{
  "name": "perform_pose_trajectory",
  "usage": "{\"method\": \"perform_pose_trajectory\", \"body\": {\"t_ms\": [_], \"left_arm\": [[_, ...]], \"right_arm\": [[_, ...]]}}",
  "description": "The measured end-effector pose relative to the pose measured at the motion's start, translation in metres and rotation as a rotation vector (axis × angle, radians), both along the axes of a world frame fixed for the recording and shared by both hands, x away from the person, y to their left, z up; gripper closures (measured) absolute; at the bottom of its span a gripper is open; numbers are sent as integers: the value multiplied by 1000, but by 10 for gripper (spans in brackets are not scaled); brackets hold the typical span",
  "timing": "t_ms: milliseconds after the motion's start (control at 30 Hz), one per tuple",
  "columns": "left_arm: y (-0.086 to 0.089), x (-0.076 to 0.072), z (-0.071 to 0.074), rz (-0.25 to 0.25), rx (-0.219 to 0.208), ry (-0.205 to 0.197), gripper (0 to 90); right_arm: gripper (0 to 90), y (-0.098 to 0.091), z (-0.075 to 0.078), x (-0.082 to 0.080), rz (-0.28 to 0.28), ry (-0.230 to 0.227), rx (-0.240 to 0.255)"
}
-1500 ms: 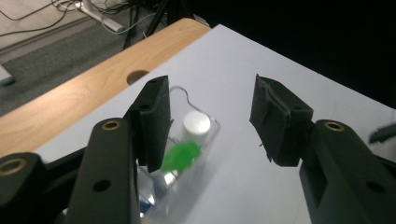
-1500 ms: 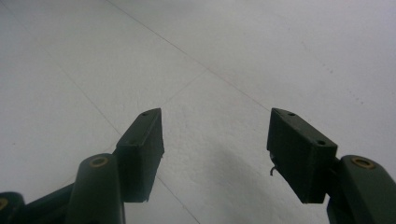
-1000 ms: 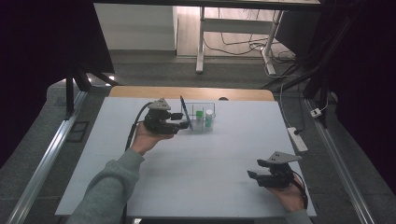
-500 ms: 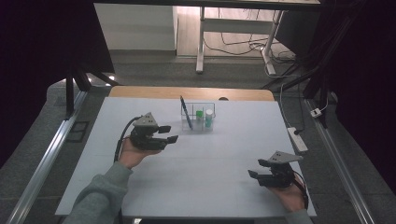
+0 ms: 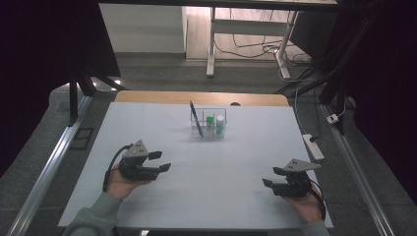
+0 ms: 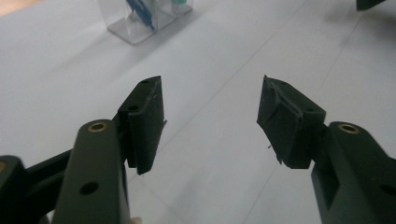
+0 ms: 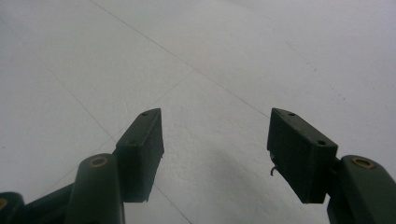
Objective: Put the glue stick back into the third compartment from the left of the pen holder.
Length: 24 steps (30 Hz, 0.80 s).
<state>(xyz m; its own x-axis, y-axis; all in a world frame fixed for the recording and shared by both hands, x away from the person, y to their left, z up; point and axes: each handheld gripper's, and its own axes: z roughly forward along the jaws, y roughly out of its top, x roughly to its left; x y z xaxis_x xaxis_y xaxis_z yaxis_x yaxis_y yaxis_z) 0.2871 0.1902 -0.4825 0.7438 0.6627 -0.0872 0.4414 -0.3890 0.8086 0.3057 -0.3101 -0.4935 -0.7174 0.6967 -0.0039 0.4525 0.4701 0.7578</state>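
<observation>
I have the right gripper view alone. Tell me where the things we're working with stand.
Observer: A clear organizer box stands at the far middle of the table, well beyond the right tongs and off toward the left tongs' side.
Operator: Say what's in it.
Observer: A blue pen leans in its left compartment, and small green bottles stand to the right of it.
Operator: Report the left tongs.
Observer: The left tongs are over the near left of the table. Their jaws have just been opening and stand apart with nothing between them.
</observation>
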Motion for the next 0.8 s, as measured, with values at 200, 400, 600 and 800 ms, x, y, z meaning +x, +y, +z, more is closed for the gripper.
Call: {"method": "perform_pose_trajectory", "body": {"t_ms": [200, 400, 600, 800], "left_arm": [[7, -11, -11, 7, 27, 14, 392], [17, -19, -21, 27, 36, 34, 388], [23, -21, -25, 44, 35, 39, 386], [22, -21, -25, 39, 36, 39, 381]], "right_arm": [[360, -3, 1, 1, -12, -4, 4], [360, -5, 1, 0, -13, -10, 16], [360, -4, 2, 0, -11, -13, 3], [360, -4, 2, 0, -6, -17, 12]]}}
